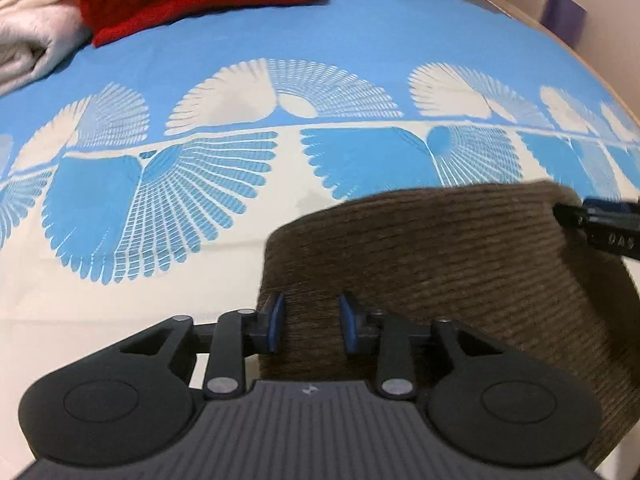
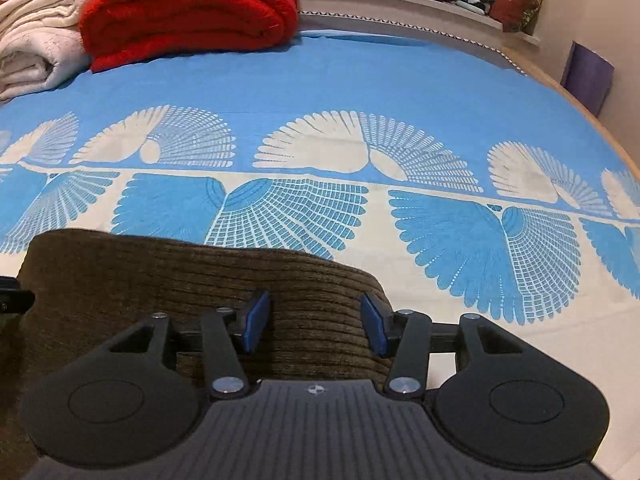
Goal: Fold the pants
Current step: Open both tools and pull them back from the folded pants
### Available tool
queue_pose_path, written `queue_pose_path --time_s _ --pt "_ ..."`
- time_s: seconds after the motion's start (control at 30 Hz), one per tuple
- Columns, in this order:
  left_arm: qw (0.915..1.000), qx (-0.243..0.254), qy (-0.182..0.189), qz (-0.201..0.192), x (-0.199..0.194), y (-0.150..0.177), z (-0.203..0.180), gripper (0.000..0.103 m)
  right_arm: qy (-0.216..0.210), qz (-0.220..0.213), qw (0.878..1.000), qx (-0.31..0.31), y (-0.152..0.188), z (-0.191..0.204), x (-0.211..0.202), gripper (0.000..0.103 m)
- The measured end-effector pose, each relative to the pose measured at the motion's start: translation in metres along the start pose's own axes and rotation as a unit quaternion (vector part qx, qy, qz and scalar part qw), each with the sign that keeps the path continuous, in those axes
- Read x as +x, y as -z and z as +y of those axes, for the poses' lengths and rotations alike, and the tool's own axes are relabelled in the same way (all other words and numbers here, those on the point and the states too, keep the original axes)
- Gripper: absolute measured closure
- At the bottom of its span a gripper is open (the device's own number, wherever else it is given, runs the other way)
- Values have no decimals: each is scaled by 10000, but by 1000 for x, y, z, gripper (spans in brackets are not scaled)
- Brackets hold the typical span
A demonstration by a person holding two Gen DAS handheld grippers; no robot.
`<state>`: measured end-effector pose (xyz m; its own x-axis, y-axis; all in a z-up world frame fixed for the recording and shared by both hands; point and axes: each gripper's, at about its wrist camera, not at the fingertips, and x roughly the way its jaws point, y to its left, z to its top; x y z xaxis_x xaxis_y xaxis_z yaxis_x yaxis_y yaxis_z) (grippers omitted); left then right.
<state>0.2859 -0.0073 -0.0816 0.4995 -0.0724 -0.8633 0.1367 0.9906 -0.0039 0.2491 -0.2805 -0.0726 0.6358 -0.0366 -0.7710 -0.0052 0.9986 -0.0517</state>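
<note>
Pants (image 2: pixel 200 280), brown and ribbed, lie on the bed (image 2: pixel 400 92) over its blue and white fan-print sheet. Left gripper (image 1: pixel 311 328) hangs over their left part, fingers (image 1: pixel 277 326) apart with the cloth below them, not pinched. Right gripper (image 2: pixel 316 326) hangs over their right edge, fingers (image 2: pixel 376 328) wider apart, gripping nothing. Red blanket (image 2: pixel 188 16) and white blanket (image 2: pixel 36 52) sit folded at the far side.
</note>
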Motion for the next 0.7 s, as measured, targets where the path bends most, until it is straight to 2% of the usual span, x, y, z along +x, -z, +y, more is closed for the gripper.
queue_pose_path --time_s 0.07,0.13,0.2,0.23,0.27,0.3,0.33,0.4,0.47,0.53,0.6,0.67,0.7 --pt "9999 -85 57 -101 -11 -4 4 69 63 27 9999 125 2 1 4 51" --pt "9987 66 149 -480 -27 -8 2 69 114 45 9997 194 0 0 4 51" --pt "9972 181 365 -626 -32 -9 1 69 104 34 9995 281 0 -2 -3 51" --pt "9977 248 434 -459 -24 -7 0 69 103 32 9995 309 0 -2 -5 51" --pt "9985 363 388 -125 -11 -4 -2 68 99 25 9994 317 0 -2 -6 51" --pt "9984 503 246 -16 -2 3 -3 66 92 23 9995 304 0 -3 -7 50" --pt "9980 617 88 -94 -3 5 -5 59 82 10 9996 277 1 -3 -8 48" --pt "9968 780 -46 -180 -16 1 -8 59 27 -49 9995 298 1 -5 -14 46" --pt "9958 822 119 -375 -37 1 -6 59 123 -184 9992 331 -2 -5 -29 48" --pt "9926 996 442 -535 -55 7 -5 59 34 -416 9989 213 -4 -5 -50 48" --pt "9891 1315 527 -388 -56 17 -9 59 -50 -488 9988 37 -1 -4 -63 49" --pt "9863 1576 479 81 -34 31 -11 56 123 -225 9995 -201 7 -3 -57 49" --pt "9853 1643 447 128 -26 37 -11 53 231 46 9994 -260 11 -5 -47 49"
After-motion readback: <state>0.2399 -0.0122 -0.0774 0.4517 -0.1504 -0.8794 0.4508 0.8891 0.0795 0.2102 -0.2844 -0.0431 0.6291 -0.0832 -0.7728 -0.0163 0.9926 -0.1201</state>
